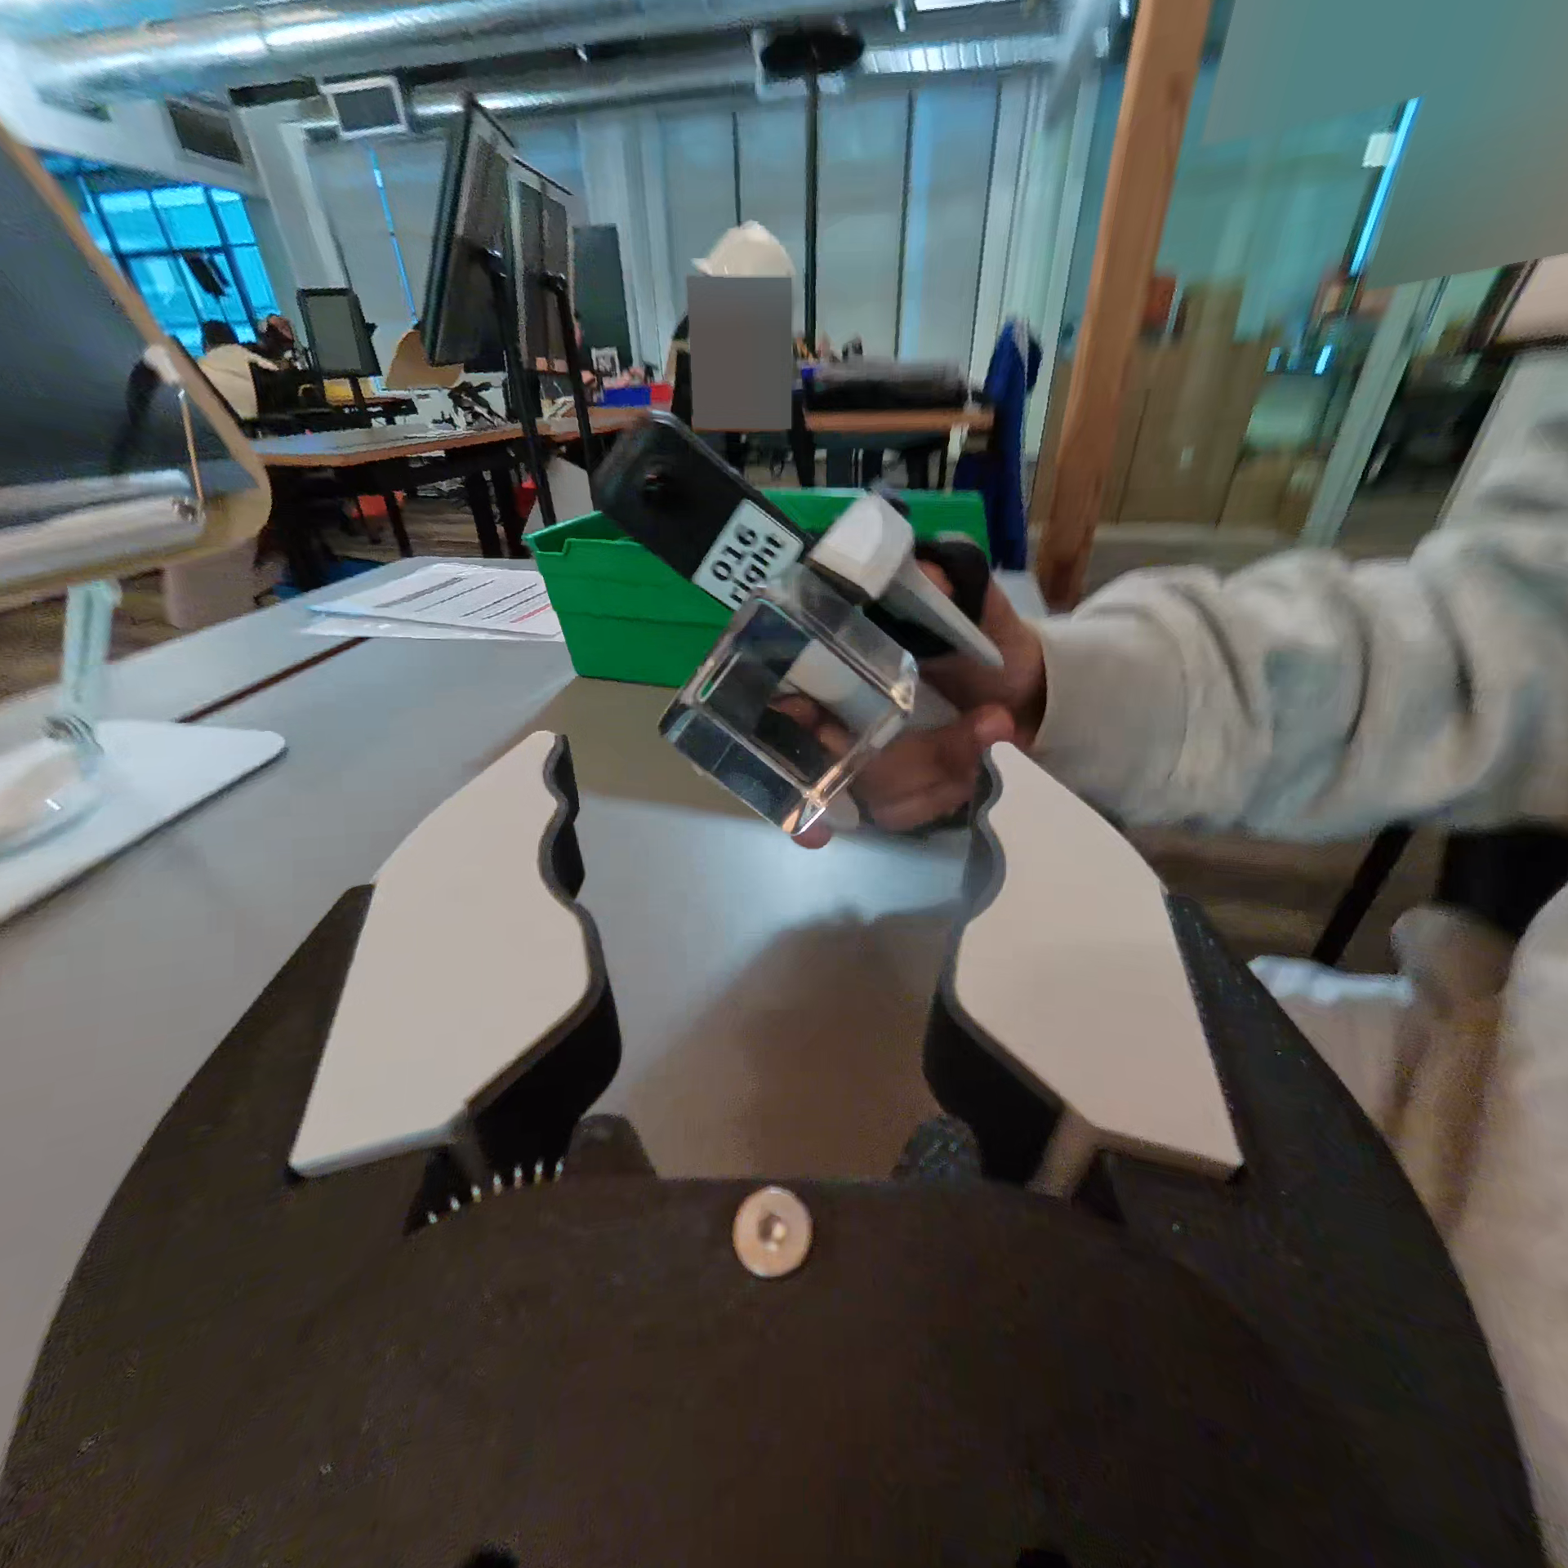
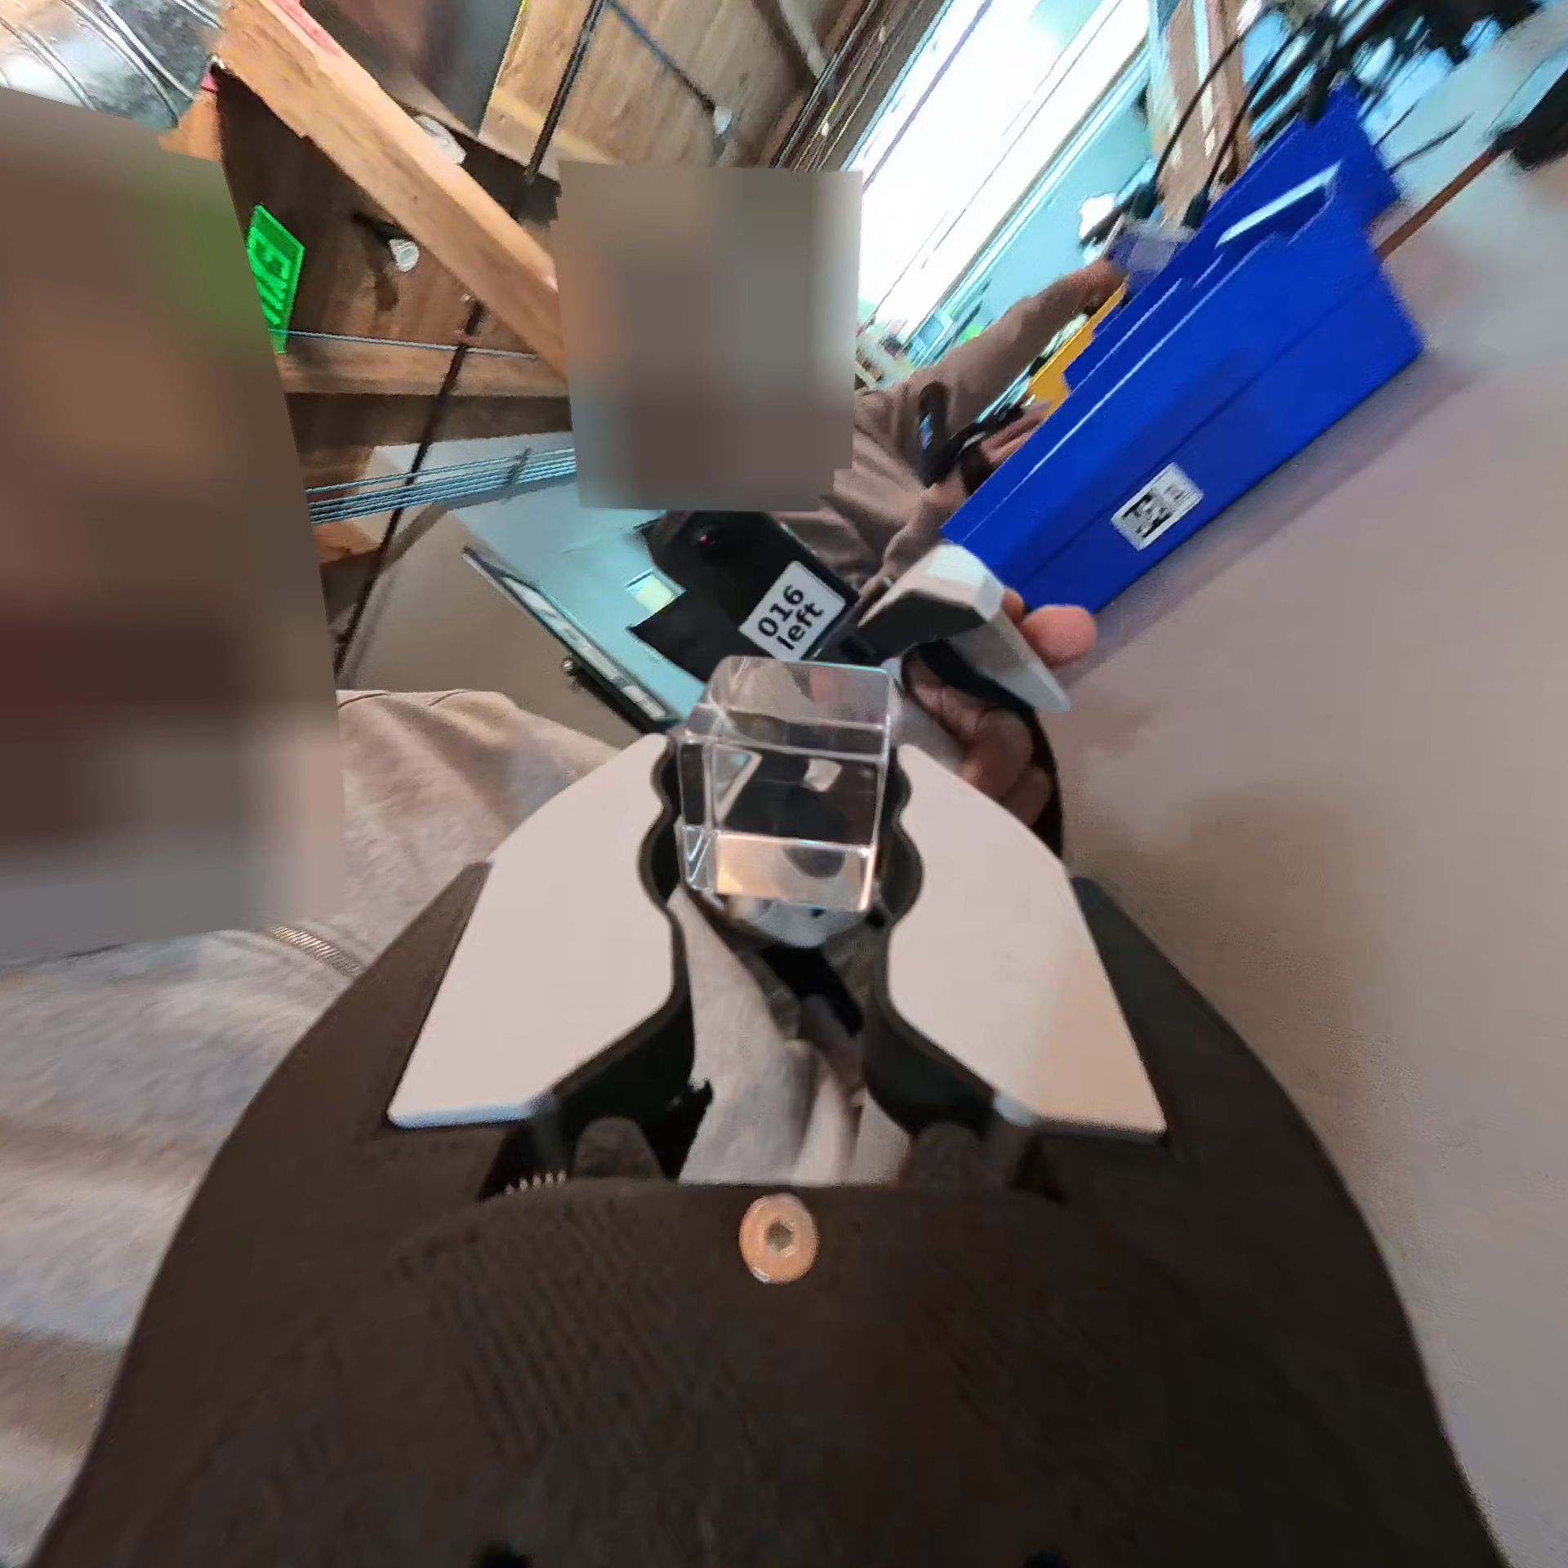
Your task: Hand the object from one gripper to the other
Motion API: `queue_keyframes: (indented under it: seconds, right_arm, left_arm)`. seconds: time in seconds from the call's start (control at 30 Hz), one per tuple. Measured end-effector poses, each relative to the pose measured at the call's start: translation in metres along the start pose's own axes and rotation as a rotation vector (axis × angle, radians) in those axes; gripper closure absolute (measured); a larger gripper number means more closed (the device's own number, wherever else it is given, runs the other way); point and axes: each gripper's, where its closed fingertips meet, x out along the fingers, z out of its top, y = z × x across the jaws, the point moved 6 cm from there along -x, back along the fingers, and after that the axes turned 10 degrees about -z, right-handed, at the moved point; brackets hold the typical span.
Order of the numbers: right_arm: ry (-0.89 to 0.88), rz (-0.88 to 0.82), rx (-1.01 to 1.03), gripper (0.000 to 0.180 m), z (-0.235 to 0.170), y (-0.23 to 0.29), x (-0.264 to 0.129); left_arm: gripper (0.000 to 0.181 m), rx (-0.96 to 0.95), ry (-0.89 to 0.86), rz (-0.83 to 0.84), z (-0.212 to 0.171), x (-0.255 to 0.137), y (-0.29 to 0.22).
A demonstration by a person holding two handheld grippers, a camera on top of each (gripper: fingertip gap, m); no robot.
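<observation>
Fingers of the right hand-held gripper [image 2: 785, 814] are closed in on a clear cube [image 2: 785, 802], which sits clamped between their scalloped black inner edges near the tips. The cube is transparent, glass or acrylic by its look, with sharp bevelled edges and flat faces that bend the shapes behind it. In the left wrist view the same cube [image 1: 789, 708] hangs in the air above the table [image 1: 254, 848], tilted with one corner down, and the right hand-held gripper [image 1: 836, 670] holding it reaches in from the right, gripped by a hand [image 1: 959, 721] in a pale grey sleeve [image 1: 1273, 679].

The left hand-held gripper [image 1: 772, 857] stands wide apart and holds nothing. Its fingers are flat white plates on black textured bodies, with wavy inner edges. The cube is a little beyond and above its tips, toward the right finger, not touching either one; the space between the fingers shows only bare table.

The table is smooth and grey, with a dark seam running across it at the left. A green plastic bin [image 1: 619, 602] stands behind the cube, well back, with printed sheets of paper [image 1: 450, 598] just to its left. A white flat stand base [image 1: 161, 781] lies at the table's left edge. In the right wrist view a blue plastic bin [image 2: 1230, 407] with a small label rests on the table at the upper right, and the left hand-held gripper [image 2: 933, 628] shows just beyond the cube.
</observation>
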Motion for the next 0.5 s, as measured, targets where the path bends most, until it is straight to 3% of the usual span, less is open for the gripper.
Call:
queue_keyframes:
  seconds: [0.07, 0.13, 0.27, 0.4, 0.5]
  right_arm:
    - [0.07, 0.031, 0.053, 0.134, -0.005, 0.0, 0.001]
    - [0.119, 0.032, 0.087, 0.134, -0.01, -0.002, 0.003]
    - [0.138, 0.069, 0.169, 0.134, -0.014, -0.006, 0.008]
    - [0.102, 0.048, 0.169, 0.133, -0.014, -0.012, 0.006]
    - [-0.019, -0.008, 0.109, 0.128, -0.006, -0.02, 0.0]
  left_arm:
    - [0.092, 0.122, 0.059, 0.018, -0.001, 0.005, -0.007]
    - [0.112, 0.2, 0.069, 0.042, -0.001, 0.007, -0.012]
    - [0.132, 0.236, 0.071, 0.03, -0.003, 0.01, -0.018]
    - [0.133, 0.222, 0.11, 0.038, -0.005, 0.01, -0.014]
    - [0.135, 0.168, 0.116, 0.059, -0.007, 0.009, -0.008]
